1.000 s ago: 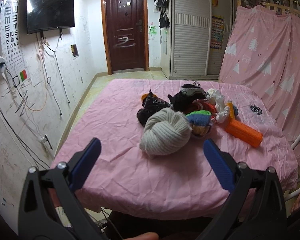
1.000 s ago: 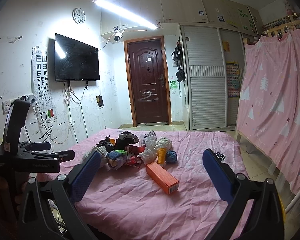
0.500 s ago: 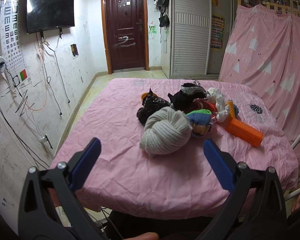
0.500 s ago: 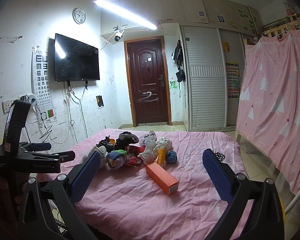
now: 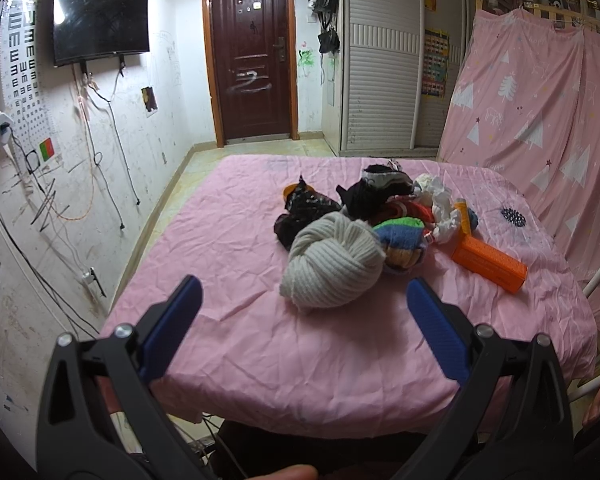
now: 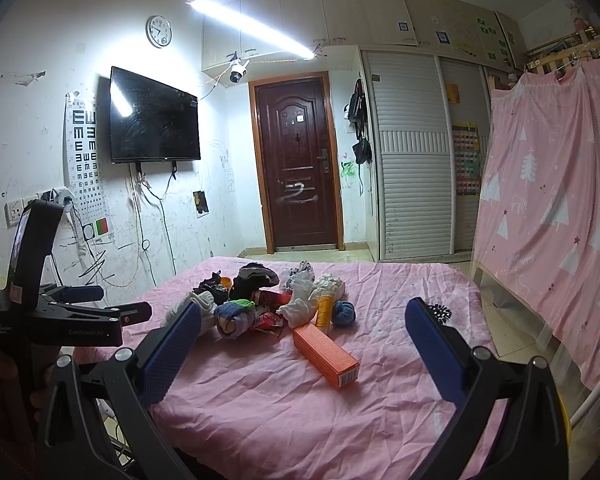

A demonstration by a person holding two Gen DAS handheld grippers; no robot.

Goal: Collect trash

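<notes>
A heap of mixed items lies mid-table on the pink cloth (image 5: 260,332): a cream knit bundle (image 5: 332,266), a black plastic bag (image 5: 306,208), dark cloth (image 5: 374,192), colourful socks (image 5: 400,236), crumpled white paper (image 5: 440,200), a yellow tube (image 5: 463,216) and an orange box (image 5: 488,262). The box (image 6: 326,356), tube (image 6: 324,310) and a blue ball (image 6: 344,312) show in the right wrist view. My left gripper (image 5: 304,308) is open and empty, short of the knit bundle. My right gripper (image 6: 302,332) is open and empty, near the table's front edge.
The left gripper's body (image 6: 60,320) shows at the left of the right wrist view. A black hairbrush (image 5: 514,216) lies at the right of the cloth. A pink curtain (image 6: 548,200) hangs on the right, a cabled wall (image 5: 40,200) stands left, a door (image 6: 296,176) behind.
</notes>
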